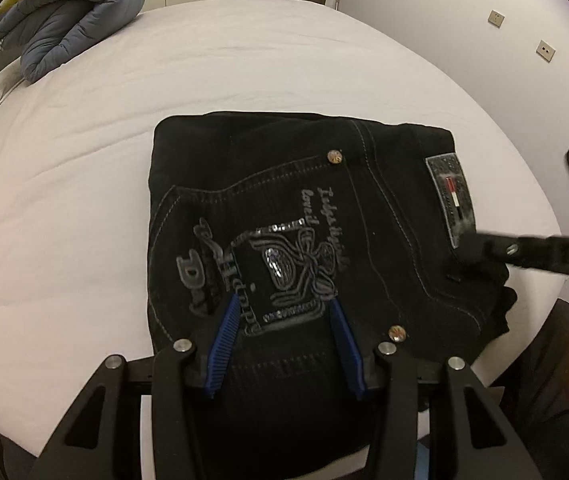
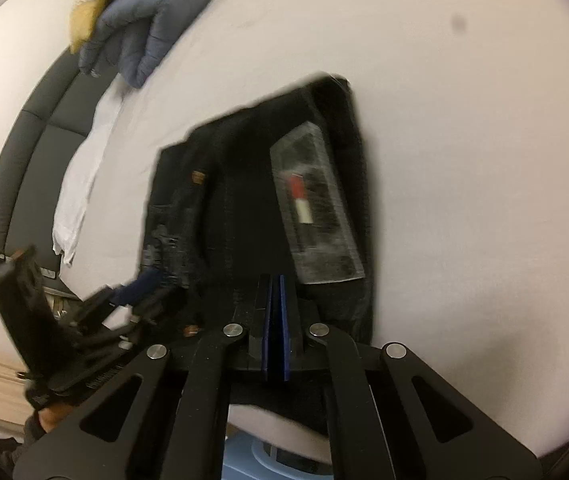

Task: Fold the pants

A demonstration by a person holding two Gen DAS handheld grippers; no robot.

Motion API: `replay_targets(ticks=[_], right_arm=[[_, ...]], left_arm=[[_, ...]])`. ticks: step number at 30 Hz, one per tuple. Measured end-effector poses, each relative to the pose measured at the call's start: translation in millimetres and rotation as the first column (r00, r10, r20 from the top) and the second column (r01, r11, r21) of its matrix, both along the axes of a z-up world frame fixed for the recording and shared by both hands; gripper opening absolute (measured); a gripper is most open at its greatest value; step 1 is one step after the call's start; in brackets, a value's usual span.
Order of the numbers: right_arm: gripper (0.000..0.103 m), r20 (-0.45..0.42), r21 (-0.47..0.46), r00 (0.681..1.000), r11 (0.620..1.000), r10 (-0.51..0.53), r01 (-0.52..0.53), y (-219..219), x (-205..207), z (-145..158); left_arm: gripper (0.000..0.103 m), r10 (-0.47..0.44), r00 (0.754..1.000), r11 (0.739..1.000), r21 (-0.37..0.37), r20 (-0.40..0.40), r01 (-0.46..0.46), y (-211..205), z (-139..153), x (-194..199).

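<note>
At the bottom of the left wrist view, the left gripper (image 1: 286, 308) stood with its blue-padded jaws apart over the folded black denim pants (image 1: 284, 208), gripping nothing. At right, the right gripper (image 2: 275, 280) was clenched empty. The pants lay mid-frame on a white bedsheet (image 1: 84, 200); a folded grey-blue quilt (image 1: 72, 16) sat upper left.

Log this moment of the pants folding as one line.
pants: black, folded, on white bed | left gripper: open over back pocket | right gripper: shut, empty, by waistband patch
</note>
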State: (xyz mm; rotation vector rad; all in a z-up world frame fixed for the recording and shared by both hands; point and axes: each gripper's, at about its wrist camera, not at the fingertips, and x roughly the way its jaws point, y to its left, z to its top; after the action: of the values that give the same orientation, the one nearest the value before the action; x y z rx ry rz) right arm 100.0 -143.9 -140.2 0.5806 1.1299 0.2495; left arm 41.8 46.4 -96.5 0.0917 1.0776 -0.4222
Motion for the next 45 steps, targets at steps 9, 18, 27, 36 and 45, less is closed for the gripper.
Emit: replay_targets(ticks=[9, 18, 27, 36, 45], right_arm=[[0.001, -0.022, -0.079, 0.999, 0.996, 0.033, -0.035, 13, -29, -17], [0.005, 0.098, -0.022, 0.995, 1.000, 0.003, -0.001, 3, -60, 3], [0.005, 0.154, -0.038, 0.988, 0.999, 0.025, -0.020, 9, -67, -25], [0.006, 0.152, -0.028, 0.988, 1.000, 0.016, -0.012, 5, -75, -13], [0.076, 0.271, 0.121, 0.957, 0.990, -0.107, 0.076, -50, -79, 37]], left_arm=[[0.049, -0.004, 1.000, 1.000, -0.001, 0.000, 0.004, -1, -1, -11], [0.049, 0.005, 1.000, 1.000, 0.005, 0.005, -0.005, 5, 6, -7], [0.049, 0.010, 1.000, 1.000, -0.028, -0.003, -0.010, 9, -8, -5], [0.051, 0.009, 1.000, 0.999, -0.043, 0.022, -0.008, 13, 8, -10], [0.093, 0.156, 0.986, 0.979, -0.142, 0.059, -0.147, 71, 39, 11]])
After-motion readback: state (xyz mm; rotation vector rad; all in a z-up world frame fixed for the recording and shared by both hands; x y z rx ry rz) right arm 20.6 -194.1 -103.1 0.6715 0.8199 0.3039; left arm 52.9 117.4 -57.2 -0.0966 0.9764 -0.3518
